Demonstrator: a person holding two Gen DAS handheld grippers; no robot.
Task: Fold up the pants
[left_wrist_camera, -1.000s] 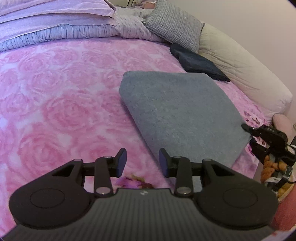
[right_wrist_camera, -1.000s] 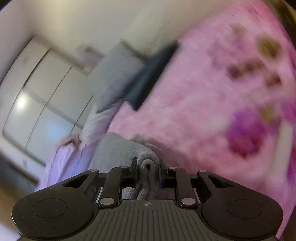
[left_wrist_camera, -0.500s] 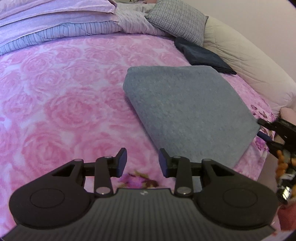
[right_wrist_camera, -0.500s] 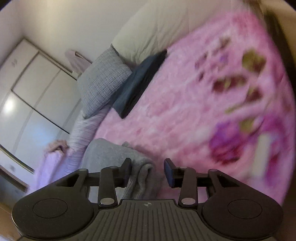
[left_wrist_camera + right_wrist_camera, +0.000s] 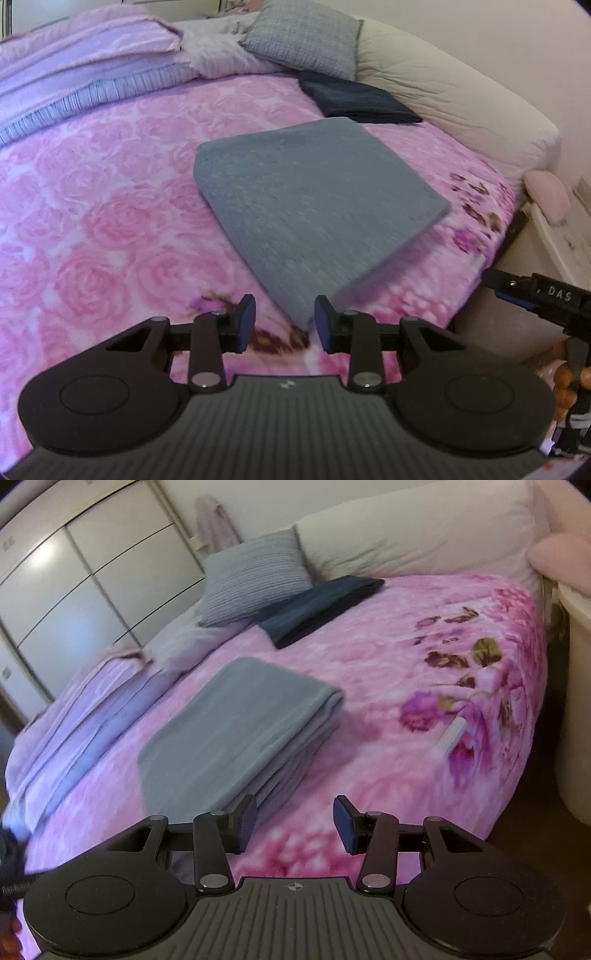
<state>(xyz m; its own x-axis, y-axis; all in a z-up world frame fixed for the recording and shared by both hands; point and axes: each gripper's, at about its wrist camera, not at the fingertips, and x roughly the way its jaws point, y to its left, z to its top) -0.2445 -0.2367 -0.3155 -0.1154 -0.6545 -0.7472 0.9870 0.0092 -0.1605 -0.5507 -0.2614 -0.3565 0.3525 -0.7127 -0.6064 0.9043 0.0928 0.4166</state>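
Note:
The grey pants (image 5: 314, 206) lie folded into a flat rectangle on the pink rose bedspread (image 5: 92, 203). In the right wrist view the pants (image 5: 229, 731) show stacked layers along their near right edge. My left gripper (image 5: 284, 323) hovers just short of the pants' near corner; its jaws are closing a little with nothing between them. My right gripper (image 5: 295, 821) stands open above the bedspread (image 5: 406, 646), just off the pants' near corner, and holds nothing. The right gripper (image 5: 535, 295) also shows at the right edge of the left wrist view, beyond the bed's side.
A folded dark blue garment (image 5: 358, 98) lies behind the pants by a grey pillow (image 5: 306, 37) and a cream bolster (image 5: 443, 85). Folded lilac bedding (image 5: 85, 74) fills the far left. White wardrobe doors (image 5: 74, 572) stand behind. A small white strip (image 5: 450, 736) lies on the bedspread.
My right gripper let go of the pants' edge, opened, rolled level and drew back upward. My left gripper also backed away and rose, so the whole folded pants show.

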